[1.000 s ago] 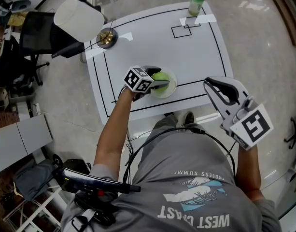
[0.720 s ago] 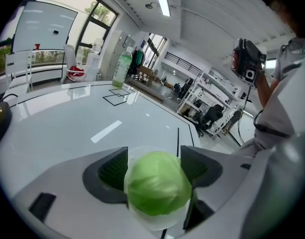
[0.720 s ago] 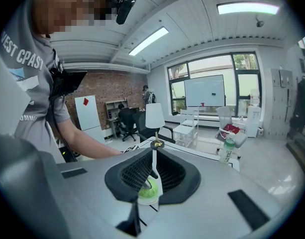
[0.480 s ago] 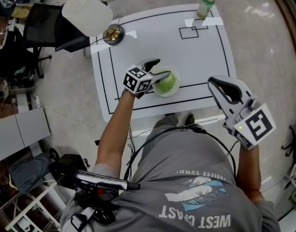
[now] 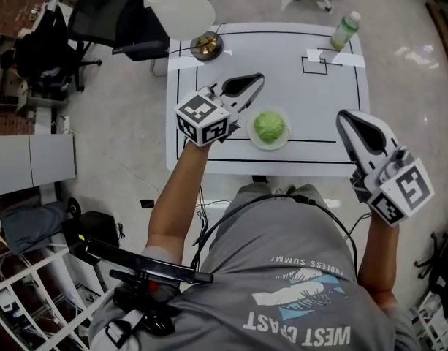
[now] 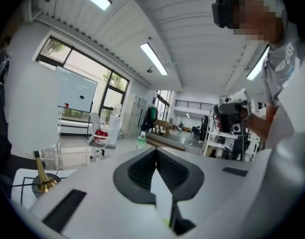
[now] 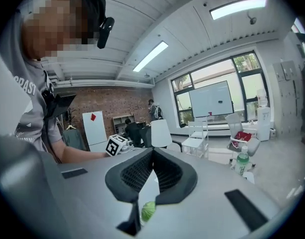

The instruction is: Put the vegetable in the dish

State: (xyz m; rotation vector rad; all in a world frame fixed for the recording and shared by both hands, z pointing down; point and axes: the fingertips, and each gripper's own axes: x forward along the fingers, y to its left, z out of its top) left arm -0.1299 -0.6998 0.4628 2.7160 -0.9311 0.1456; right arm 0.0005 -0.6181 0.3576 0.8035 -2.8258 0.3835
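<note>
A round green vegetable, a small cabbage [image 5: 270, 126], lies in a pale shallow dish [image 5: 283, 142] near the front edge of the white table [image 5: 322, 97]. My left gripper [image 5: 256, 80] hovers up and to the left of the dish, clear of it, jaws shut with nothing between them. The left gripper view shows its dark pads [image 6: 142, 171] meeting and the room beyond. My right gripper [image 5: 346, 117] is held off the table's front right corner, shut and empty. Below its closed jaws, the right gripper view shows the cabbage [image 7: 148, 211].
A green-capped bottle [image 5: 346, 29] stands at the far right of the table beside a taped square [image 5: 315, 64]. A brass object [image 5: 207, 44] sits at the far left corner. A black chair [image 5: 110, 20] and a white round shade [image 5: 181, 4] lie beyond.
The left gripper, which had open jaws around the cabbage at the dish, has drawn back up and left and shut. The cabbage stays in the dish. The right gripper has barely moved.
</note>
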